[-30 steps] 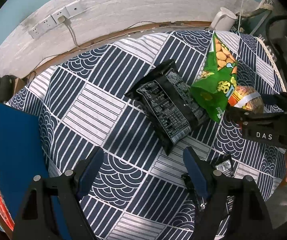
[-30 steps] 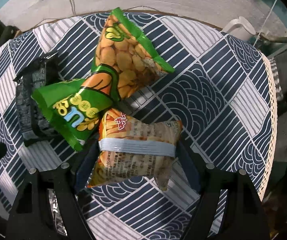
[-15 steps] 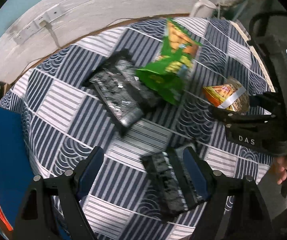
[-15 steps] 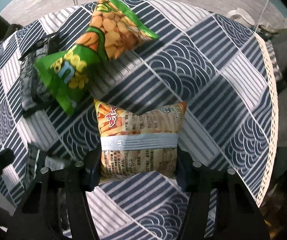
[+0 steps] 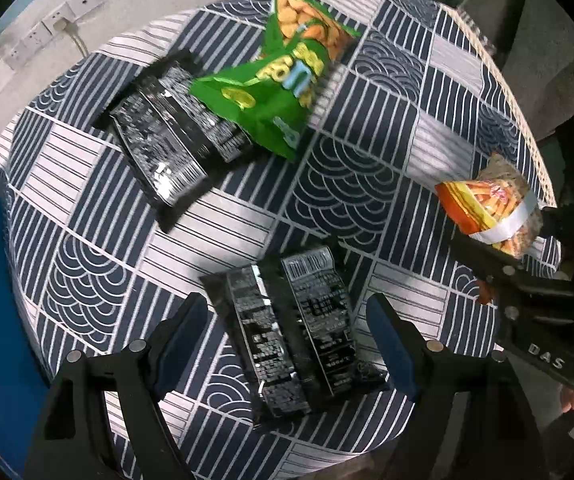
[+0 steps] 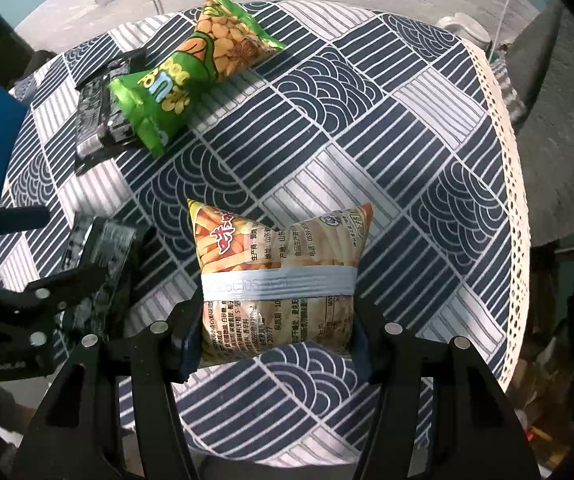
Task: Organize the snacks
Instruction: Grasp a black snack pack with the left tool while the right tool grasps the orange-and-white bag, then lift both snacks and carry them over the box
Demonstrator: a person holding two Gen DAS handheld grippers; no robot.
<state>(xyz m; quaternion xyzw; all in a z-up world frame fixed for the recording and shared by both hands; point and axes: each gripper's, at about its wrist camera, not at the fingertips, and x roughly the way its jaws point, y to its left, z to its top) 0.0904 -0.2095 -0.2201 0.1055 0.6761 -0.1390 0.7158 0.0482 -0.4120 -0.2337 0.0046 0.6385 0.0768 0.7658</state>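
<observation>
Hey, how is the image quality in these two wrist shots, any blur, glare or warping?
Left wrist view: green peanut bag slightly smeared, glare on the black packets, table edge bowed by the fisheye. Right wrist view: sharper, print on the orange snack bag between the right tongs readable, corners dark.

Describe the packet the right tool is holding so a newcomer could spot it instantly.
Start at the round table with the navy-and-white patterned cloth. At its near side, the right tool clamps an orange snack bag between its fingers. Unlike the green peanut bag and the black packets, it shows orange sticks and has a pale blue band across its middle.
</observation>
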